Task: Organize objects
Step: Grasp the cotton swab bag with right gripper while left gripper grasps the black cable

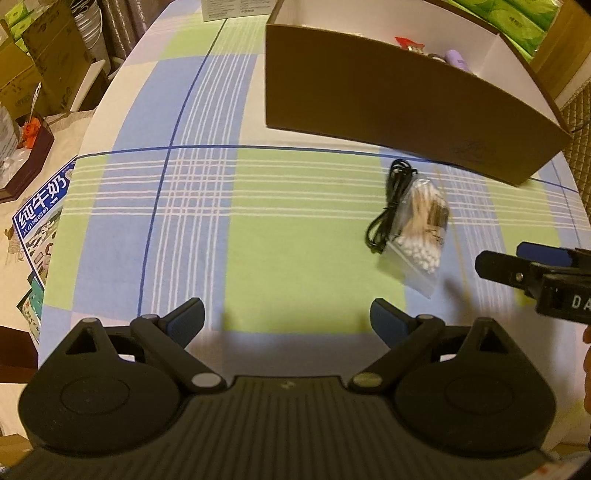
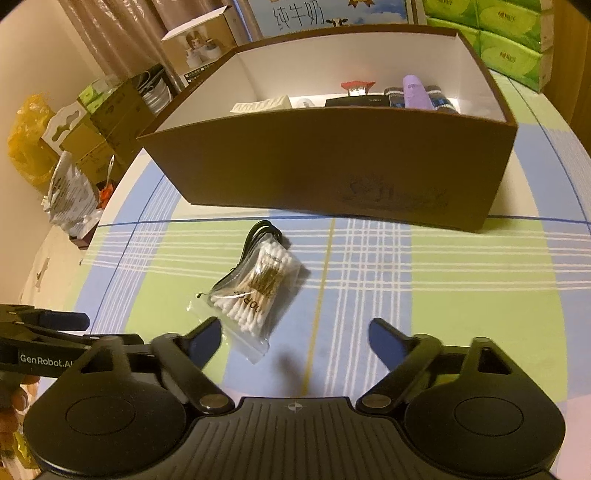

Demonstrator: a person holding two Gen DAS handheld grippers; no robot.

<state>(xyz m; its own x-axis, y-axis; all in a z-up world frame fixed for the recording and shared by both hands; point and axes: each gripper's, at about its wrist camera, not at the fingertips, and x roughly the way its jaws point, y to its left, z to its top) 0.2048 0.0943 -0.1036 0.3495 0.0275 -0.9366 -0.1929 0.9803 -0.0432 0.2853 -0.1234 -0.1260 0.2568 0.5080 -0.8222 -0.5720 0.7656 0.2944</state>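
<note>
Checked cloth in green, blue and white covers the desk [image 2: 461, 266] on which you are working. Your target, the bag of cotton swabs [image 2: 255, 295], lies flat on that cloth with its top edge over a coiled black cable [image 2: 258, 236]; from the right wrist view it sits at about 11 o'clock, just ahead of the right tongs [image 2: 295, 334]. Those tongs are spread wide and hold nothing. The left tongs [image 1: 287, 315] are likewise wide and empty, with the bag at about 1 o'clock in their view.

Beyond the bag, at 12 o'clock, stands the brown box [image 2: 332, 162], open-topped with a white interior, already holding a purple tube [image 2: 415, 90], a red-topped clip and other small items. Judged from this layout, you are at the approach step for the bag. The next move calls for lowering the right tongs leftward over the bag, closing on the film without catching the cable, then lifting clear of the box wall.

Readable text: "GenRobot.AI" on the left tool; "纯牛奶" on the carton [image 2: 295, 14] behind the box; lettering on the bag is too blurred to read.
</note>
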